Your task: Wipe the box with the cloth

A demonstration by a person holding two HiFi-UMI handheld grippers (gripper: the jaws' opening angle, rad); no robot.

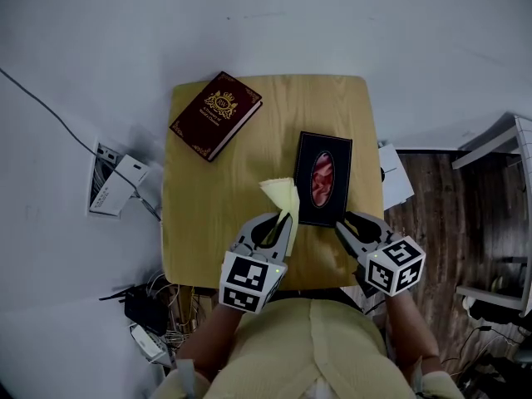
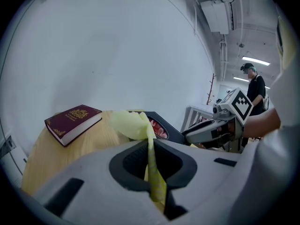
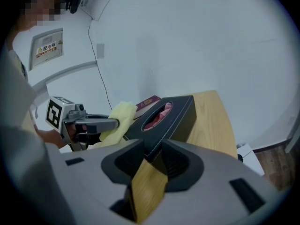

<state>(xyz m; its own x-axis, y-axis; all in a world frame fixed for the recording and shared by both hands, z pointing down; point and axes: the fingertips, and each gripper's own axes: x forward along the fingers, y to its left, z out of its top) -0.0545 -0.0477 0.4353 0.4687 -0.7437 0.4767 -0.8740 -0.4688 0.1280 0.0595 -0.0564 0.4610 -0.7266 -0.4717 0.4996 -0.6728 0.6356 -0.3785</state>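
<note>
Wooden table, rectangular box, crumpled cloth

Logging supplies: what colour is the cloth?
Pale yellow cloth, clearest in the left gripper view.

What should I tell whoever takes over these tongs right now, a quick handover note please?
Left tongs: shut on the yellow cloth, held up by the left edge of the black box.
Right tongs: clamped on the box's near right corner, steadying it on the table.
Done: cloth picked up, box braced.
To do: wipe the box's top and sides.
</note>
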